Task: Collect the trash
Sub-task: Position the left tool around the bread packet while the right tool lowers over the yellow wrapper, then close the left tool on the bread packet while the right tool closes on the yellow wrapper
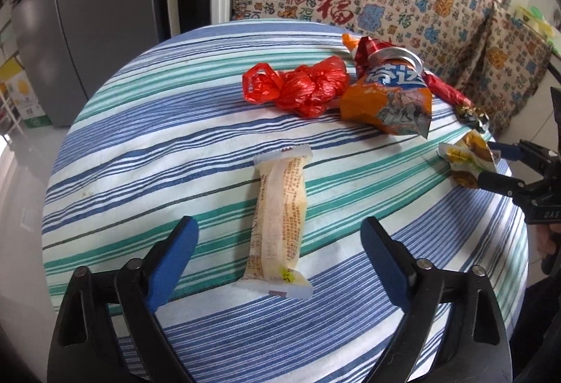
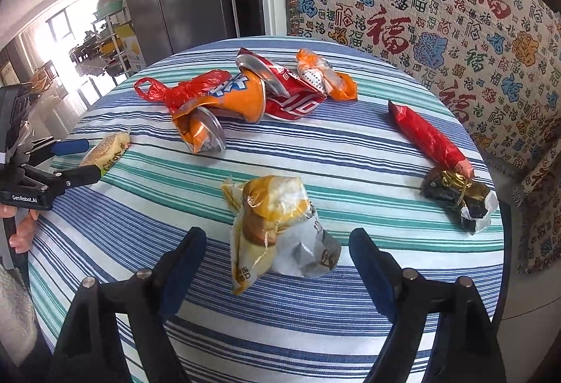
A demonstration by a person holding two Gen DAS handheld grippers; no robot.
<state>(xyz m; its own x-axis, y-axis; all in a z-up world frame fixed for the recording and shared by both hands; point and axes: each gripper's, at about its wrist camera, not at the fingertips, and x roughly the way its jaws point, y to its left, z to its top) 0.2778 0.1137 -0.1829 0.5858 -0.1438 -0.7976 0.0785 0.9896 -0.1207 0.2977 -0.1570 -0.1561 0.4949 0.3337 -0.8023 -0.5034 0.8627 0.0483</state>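
Your left gripper (image 1: 280, 242) stands open astride the long cream sealed snack wrapper (image 1: 279, 225) on the blue-and-green striped tablecloth (image 1: 140, 144), pads clear of it; your right gripper (image 2: 277, 249) gapes likewise around the crumpled yellow-and-white snack bag (image 2: 277, 228).

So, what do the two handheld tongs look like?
Both tongs, left and right, are black plastic with silver rivets and blue pads on the fingers. White lettering marks their bodies: the left one reads "GenRobot.AI".
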